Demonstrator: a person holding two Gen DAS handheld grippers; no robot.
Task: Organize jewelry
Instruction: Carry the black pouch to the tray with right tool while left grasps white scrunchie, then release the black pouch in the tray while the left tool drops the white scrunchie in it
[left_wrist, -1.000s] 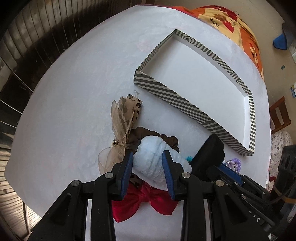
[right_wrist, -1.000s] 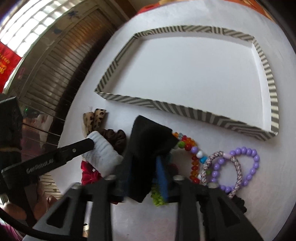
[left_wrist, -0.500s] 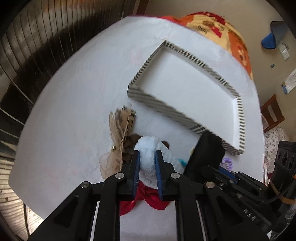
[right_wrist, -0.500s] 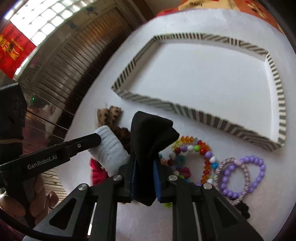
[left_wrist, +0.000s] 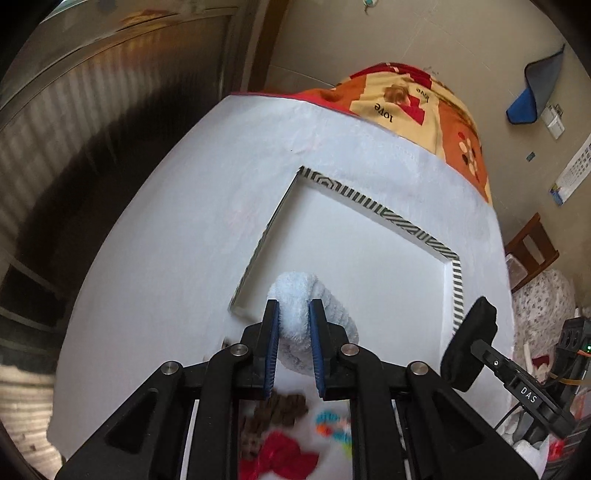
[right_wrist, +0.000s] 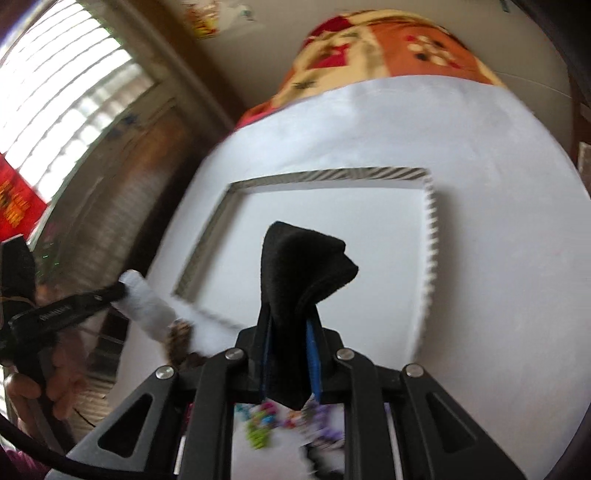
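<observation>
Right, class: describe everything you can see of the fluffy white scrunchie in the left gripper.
The fluffy white scrunchie is a plush, towel-like fabric band, white with a faint blue tint. The left gripper is shut on it, its blue pads squeezing the middle so one loop bulges above the fingertips and the rest droops below. It hangs off the white tablecloth, near the front left corner of the striped tray. In the right wrist view it shows as a white roll beyond the gripper's tip.

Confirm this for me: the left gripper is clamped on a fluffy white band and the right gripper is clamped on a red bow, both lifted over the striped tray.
One detail is wrong. The right gripper is clamped on a black fabric piece, not a red bow; the right wrist view shows it. The red bow lies on the table. The left gripper does clamp the fluffy white band, both over the striped tray.
</observation>
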